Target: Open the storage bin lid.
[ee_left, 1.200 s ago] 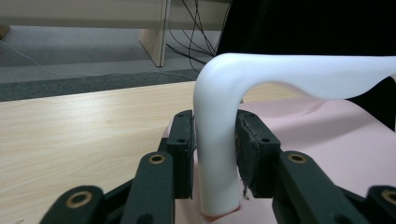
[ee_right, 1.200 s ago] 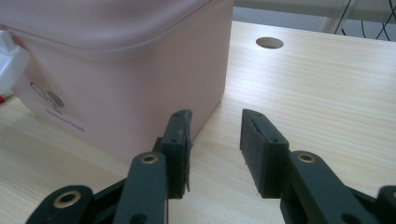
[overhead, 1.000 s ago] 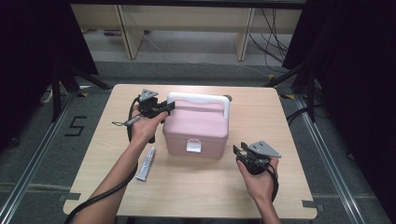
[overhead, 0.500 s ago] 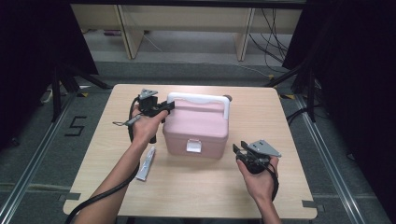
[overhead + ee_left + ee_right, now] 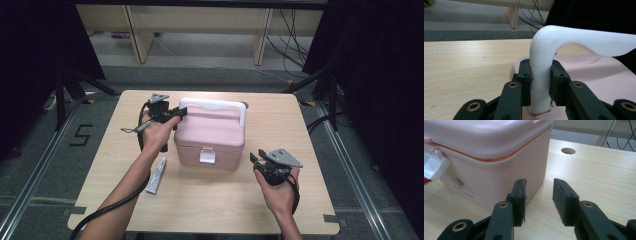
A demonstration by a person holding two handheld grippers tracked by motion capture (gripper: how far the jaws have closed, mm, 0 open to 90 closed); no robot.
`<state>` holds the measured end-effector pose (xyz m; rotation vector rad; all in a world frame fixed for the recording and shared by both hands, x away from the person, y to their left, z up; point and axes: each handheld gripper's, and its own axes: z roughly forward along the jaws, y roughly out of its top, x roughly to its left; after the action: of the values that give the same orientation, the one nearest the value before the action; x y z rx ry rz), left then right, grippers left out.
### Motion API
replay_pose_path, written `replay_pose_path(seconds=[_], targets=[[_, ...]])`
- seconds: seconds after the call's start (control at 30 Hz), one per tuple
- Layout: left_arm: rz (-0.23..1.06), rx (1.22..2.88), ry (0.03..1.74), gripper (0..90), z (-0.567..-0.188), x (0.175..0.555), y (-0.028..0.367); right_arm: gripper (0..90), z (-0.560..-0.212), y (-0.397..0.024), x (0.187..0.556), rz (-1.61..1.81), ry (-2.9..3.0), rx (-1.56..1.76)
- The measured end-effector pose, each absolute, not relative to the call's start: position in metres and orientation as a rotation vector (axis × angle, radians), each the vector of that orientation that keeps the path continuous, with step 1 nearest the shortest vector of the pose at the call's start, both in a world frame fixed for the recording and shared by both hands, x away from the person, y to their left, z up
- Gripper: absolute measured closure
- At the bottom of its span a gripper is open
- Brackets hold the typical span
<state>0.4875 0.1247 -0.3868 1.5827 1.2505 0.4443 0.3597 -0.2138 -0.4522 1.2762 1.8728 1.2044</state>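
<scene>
A pink lidded box [image 5: 212, 135] with a white handle [image 5: 215, 105] and a white front latch [image 5: 206, 156] stands in the middle of the table. My left gripper [image 5: 177, 114] is at the box's left top, shut on the left upright of the handle [image 5: 579, 40]. In the left gripper view both pads [image 5: 524, 75] press on that upright above the pink lid [image 5: 599, 80]. My right gripper [image 5: 256, 159] hovers open just off the box's front right corner [image 5: 486, 170], with nothing between its pads [image 5: 520, 192]. The latch [image 5: 432, 165] looks closed.
A small white tube [image 5: 156, 175] lies on the wooden table [image 5: 300, 125], left of the box's front. A round cable hole [image 5: 568, 151] sits in the tabletop beyond the right gripper. Wooden furniture legs and cables stand on the floor behind the table.
</scene>
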Motion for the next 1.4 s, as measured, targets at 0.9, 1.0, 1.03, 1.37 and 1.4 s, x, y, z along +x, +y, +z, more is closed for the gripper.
replay_pose_path(seconds=[0.9, 1.0, 1.03, 1.37, 1.4], targets=[[0.399, 1.596, 1.289, 73.3, -0.373, 0.498, 0.125, 90.0, -0.421, -0.200, 0.348, 1.271, 1.900, 1.145], [0.397, 1.599, 1.293, 73.3, -0.372, 0.499, 0.125, 90.0, -0.419, -0.197, 0.348, 1.275, 1.915, 1.131], [0.397, 1.599, 1.294, 73.3, -0.371, 0.499, 0.125, 90.0, -0.419, -0.196, 0.349, 1.281, 1.913, 1.126], [0.388, 1.600, 1.293, 73.3, -0.371, 0.501, 0.125, 90.0, -0.420, -0.189, 0.357, 1.305, 1.931, 1.137], [0.388, 1.600, 1.293, 73.3, -0.371, 0.501, 0.125, 90.0, -0.420, -0.189, 0.357, 1.305, 1.931, 1.137]])
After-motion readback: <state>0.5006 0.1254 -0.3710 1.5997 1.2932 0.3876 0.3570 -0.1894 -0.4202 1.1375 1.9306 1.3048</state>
